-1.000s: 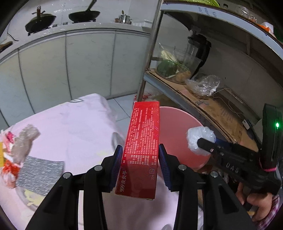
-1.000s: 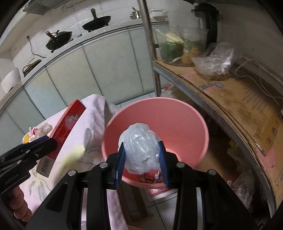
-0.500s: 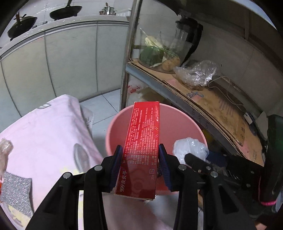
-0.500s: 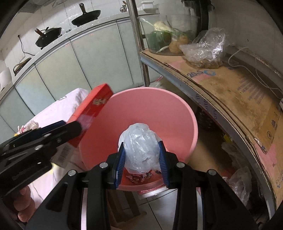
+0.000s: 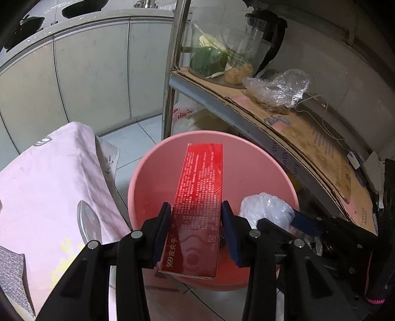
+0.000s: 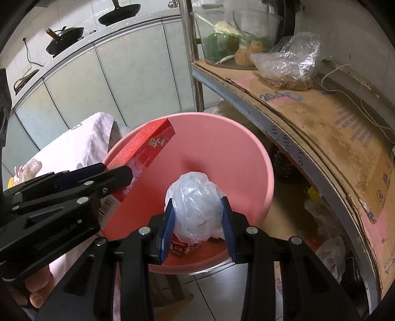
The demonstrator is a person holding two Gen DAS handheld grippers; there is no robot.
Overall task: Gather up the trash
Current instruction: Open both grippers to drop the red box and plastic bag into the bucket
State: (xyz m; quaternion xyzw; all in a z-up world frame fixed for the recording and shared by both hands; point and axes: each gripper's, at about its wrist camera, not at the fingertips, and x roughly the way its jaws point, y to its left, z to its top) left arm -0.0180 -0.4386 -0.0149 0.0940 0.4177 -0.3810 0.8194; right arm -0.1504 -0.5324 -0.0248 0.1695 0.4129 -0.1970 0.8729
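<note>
A kitchen corner, seen from both wrists. At the left of the left wrist view, a pale pink flowered cloth (image 5: 49, 187) covers a table, with a silver glittery sheet (image 5: 14, 276) lying at the lower left edge. Behind it, across the upper left, runs a bank of white cabinet doors (image 5: 91, 81) under a counter carrying dark pans (image 5: 84, 7); pale floor tiles (image 5: 133, 138) show between cabinets and table.

In the centre, the left gripper (image 5: 196, 230) is clamped on a long red carton (image 5: 197, 205) with white print, its blue pads pressed to the carton's two long sides; the carton hangs over the open mouth of a pink plastic bin (image 5: 153, 177) standing on the floor just beside the table.

In the right wrist view the right gripper (image 6: 197, 222) is closed on a crumpled clear plastic bag (image 6: 195, 207), held above the bin's (image 6: 246, 148) interior, where red scraps (image 6: 180, 247) lie at the bottom. A hand (image 6: 37, 286) shows at the lower left beneath the other gripper's body.

To the right, a metal rack upright (image 6: 195, 64) carries a shelf lined with stained cardboard (image 6: 328, 118). On it stand a clear container of green vegetables (image 6: 222, 44) and a crinkled plastic bag (image 6: 288, 61), with a thin white cord (image 6: 355, 98) trailing across toward the right edge. More plastic bags (image 6: 330, 249) sit in the shadow under the shelf at the lower right.
</note>
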